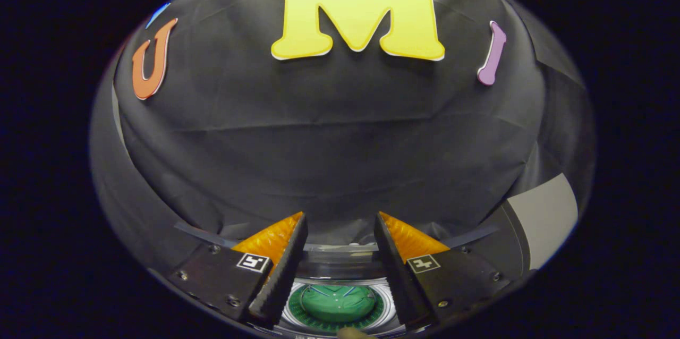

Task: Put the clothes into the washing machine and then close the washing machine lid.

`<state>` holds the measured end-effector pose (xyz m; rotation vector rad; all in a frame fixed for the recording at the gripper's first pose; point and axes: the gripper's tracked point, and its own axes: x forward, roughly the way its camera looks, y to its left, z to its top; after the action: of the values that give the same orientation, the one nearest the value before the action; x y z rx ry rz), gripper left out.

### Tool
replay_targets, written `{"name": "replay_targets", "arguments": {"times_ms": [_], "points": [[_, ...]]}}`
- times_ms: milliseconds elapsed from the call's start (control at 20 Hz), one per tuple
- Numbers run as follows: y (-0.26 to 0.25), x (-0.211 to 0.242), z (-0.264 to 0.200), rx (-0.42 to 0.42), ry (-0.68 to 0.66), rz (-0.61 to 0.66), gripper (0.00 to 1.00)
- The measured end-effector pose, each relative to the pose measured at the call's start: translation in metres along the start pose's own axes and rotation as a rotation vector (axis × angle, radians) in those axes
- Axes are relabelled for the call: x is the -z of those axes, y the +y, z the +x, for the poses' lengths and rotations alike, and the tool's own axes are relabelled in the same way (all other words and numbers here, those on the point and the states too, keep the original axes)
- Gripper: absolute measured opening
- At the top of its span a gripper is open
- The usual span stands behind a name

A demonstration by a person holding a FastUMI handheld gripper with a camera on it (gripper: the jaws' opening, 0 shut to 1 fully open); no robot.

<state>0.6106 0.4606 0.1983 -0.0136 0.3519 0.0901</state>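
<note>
I held one gripper (340, 254) with its two fingers spread wide apart — nothing was between them and neither finger pressed on anything.

Below the gripper, seen through the gap between the fingers, sat one washing machine (340, 267), its round opening facing up at me. Inside the drum lay one green garment (336, 303), a small piece of clothing with a collar and a row of pale buttons, lying flat and roughly centred in the round tub. A ring of green-tinted perforated drum wall showed around it, and a pale circular rim ran around that.

The garment lay between the two fingers as I looked down, nearer their bases than their tips, and well below them — the fingers did not touch it or the drum rim.

Just beyond the opening, a clear lid (340, 247) stood raised at the back edge of the machine, its edge stretching out to either side behind the fingers. It was not closed over the drum.

Past the right finger, near the machine's right side, one pale grey panel (544, 219) stood against the dark cloth wall (329, 142) of the booth.
</note>
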Motion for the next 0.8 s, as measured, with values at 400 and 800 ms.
{"name": "replay_targets", "arguments": {"times_ms": [400, 800], "points": [[-0.001, 0.01, -0.017, 0.017, -0.06, -0.025, 0.8], [-0.001, 0.021, -0.03, 0.025, -0.065, -0.02, 0.8]]}}
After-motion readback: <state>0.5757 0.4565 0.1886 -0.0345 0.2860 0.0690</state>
